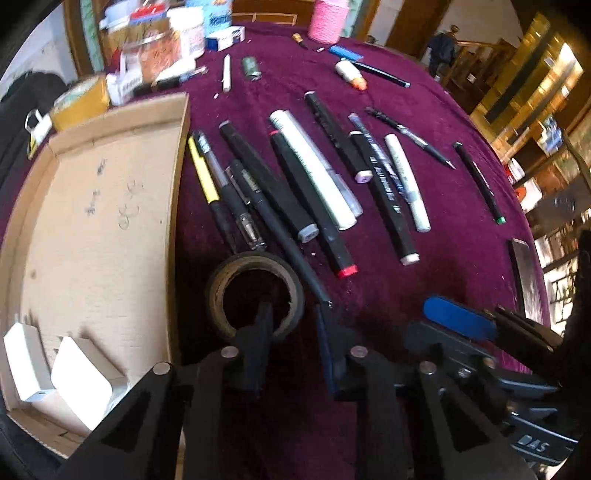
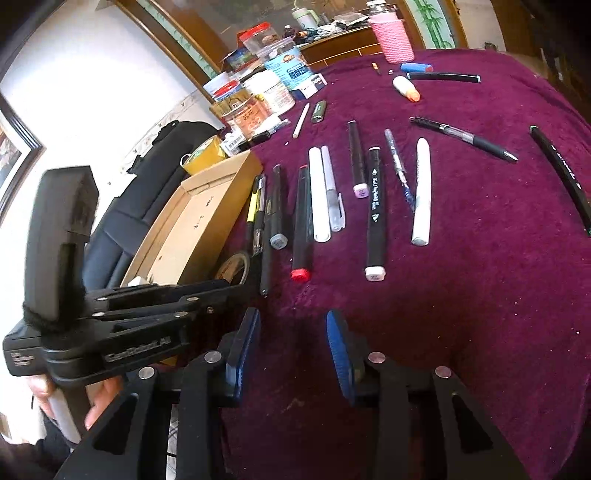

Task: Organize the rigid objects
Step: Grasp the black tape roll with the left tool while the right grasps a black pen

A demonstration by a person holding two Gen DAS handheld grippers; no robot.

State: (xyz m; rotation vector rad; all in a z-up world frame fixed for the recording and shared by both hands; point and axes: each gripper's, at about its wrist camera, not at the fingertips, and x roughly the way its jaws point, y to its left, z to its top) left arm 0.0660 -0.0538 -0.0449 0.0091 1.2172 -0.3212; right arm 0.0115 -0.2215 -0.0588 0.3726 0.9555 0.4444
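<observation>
A black tape roll (image 1: 255, 291) lies on the purple cloth beside a shallow cardboard box (image 1: 99, 221). My left gripper (image 1: 295, 314) is open; its left finger sits inside the roll's hole and its right finger outside the ring's right wall. Several pens and markers (image 1: 314, 184) lie spread beyond the roll. Two white chargers (image 1: 77, 380) lie in the box's near corner. My right gripper (image 2: 293, 332) is open and empty, hovering over bare cloth right of the left gripper. The roll (image 2: 234, 266) shows partly behind the left gripper's body in the right wrist view.
Jars, small boxes and a yellow tape roll (image 1: 79, 99) crowd the far left of the table. A pink cup (image 1: 328, 20) stands at the back. A glue stick (image 1: 351, 74) and a blue lighter (image 1: 345, 53) lie near it. A black chair (image 2: 147, 192) stands left of the table.
</observation>
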